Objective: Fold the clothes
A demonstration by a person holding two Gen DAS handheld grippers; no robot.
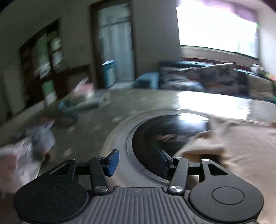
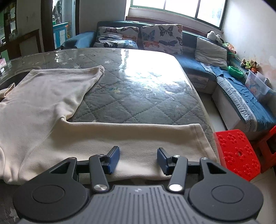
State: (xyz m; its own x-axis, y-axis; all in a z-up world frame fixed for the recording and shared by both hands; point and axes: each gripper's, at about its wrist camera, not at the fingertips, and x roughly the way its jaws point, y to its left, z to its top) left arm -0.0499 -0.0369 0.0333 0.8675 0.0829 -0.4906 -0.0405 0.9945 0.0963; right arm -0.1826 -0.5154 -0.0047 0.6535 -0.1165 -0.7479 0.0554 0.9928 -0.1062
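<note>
The right gripper [image 2: 138, 159] points downward over the near hem of a cream garment [image 2: 51, 106]. Its blue pads [image 2: 113, 159] stand apart, released, with nothing pinched between them; the cloth lies below them. The garment lies spread flat on a table [image 2: 138, 96] covered by a grey quilted star-print cloth under a glossy clear sheet. One sleeve [image 2: 89, 75] extends toward 11 o'clock.

At 3 o'clock, just beside the table edge, stands a red plastic stool [image 2: 236, 151]. Beyond it, from 2 o'clock round to 12 o'clock, runs a blue corner sofa [image 2: 193, 63] carrying two butterfly-print cushions [image 2: 162, 37], a grey pillow [image 2: 212, 51] and soft toys [image 2: 250, 64]. A window [image 2: 181, 7] is at 12 o'clock.

The left wrist view is motion-blurred. The left gripper [image 1: 138, 161] is held nearer level, pads apart, grasping nothing. The garment's edge [image 1: 224, 146] lies at 3 o'clock, just beside the right-hand pad. A dark round inset [image 1: 165, 137] in the table is straight ahead. Blurred clutter [image 1: 82, 101] lies on the floor at 10 o'clock, with a doorway [image 1: 115, 43] at 12 o'clock.

No legible writing is visible.
</note>
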